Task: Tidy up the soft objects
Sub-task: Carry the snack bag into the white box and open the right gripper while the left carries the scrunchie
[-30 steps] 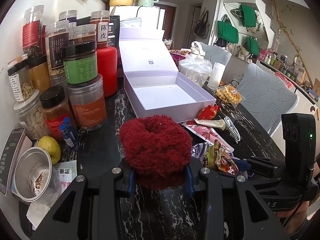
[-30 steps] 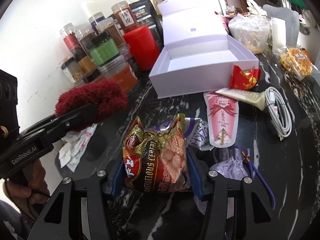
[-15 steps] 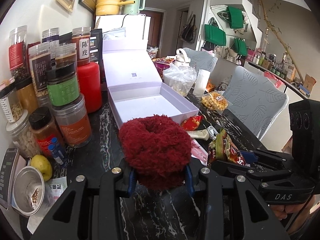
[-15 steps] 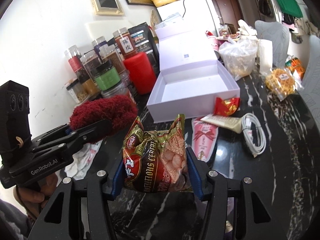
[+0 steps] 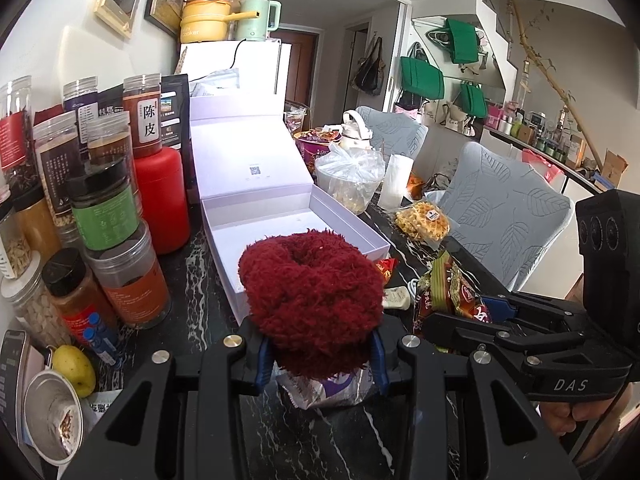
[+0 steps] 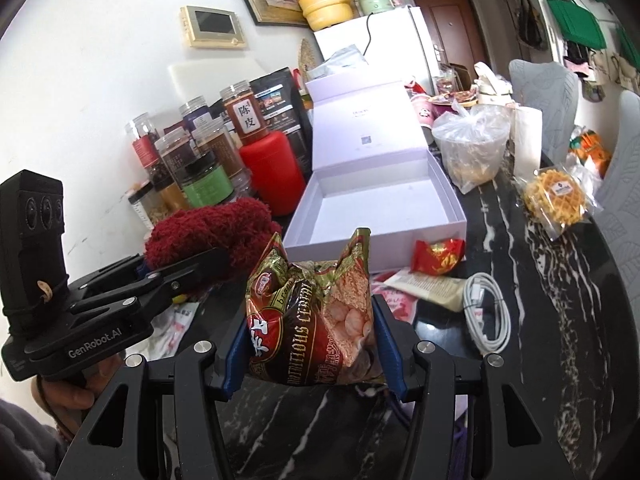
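My left gripper is shut on a fluffy dark red scrunchie, held above the black marble table. The same scrunchie shows at the left of the right wrist view, in the left gripper. My right gripper is shut on a crinkled cereal snack bag, also lifted off the table. That bag and the right gripper appear at the right of the left wrist view. An open white box with its lid up lies just beyond both; its inside is bare.
Jars and a red canister crowd the left wall. On the table lie a red packet, a tube, a white cable, a waffle pack and a plastic bag with a cup. A silvery purple pouch lies under the scrunchie.
Both grippers have risen with their loads and come a little nearer the white box; more of the room behind shows. Neither grip has altered.
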Demonstrator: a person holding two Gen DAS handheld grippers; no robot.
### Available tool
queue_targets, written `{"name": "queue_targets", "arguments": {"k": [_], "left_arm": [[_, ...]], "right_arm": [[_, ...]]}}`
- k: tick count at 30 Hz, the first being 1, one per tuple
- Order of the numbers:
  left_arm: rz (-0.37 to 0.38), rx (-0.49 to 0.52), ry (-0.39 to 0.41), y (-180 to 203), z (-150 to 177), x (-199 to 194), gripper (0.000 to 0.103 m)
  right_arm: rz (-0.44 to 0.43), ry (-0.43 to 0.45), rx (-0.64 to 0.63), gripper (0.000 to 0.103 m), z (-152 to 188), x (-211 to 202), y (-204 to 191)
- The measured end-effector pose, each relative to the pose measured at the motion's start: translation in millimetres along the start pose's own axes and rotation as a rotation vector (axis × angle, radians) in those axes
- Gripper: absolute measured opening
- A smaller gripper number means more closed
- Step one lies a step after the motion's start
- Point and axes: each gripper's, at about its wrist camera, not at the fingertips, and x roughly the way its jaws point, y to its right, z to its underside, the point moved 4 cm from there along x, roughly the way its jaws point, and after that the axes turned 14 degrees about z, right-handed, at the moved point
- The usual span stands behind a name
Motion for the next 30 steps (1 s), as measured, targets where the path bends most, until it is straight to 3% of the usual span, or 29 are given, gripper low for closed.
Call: {"name": "queue_targets", "arguments": {"k": [14,30], "left_arm": [[-0.01,0.036,0.025,-7.1,-41.5,25.8,0.038],[-0.066,0.08,0.106,-17.4,-100.6,38.5,0.038]], "right_arm": [[0.02,0.048,-0.029,0.054,-46.9,11.1,14.1],[0.033,0.154,-0.078,0.054,-112.8,12.0,18.1]]}}
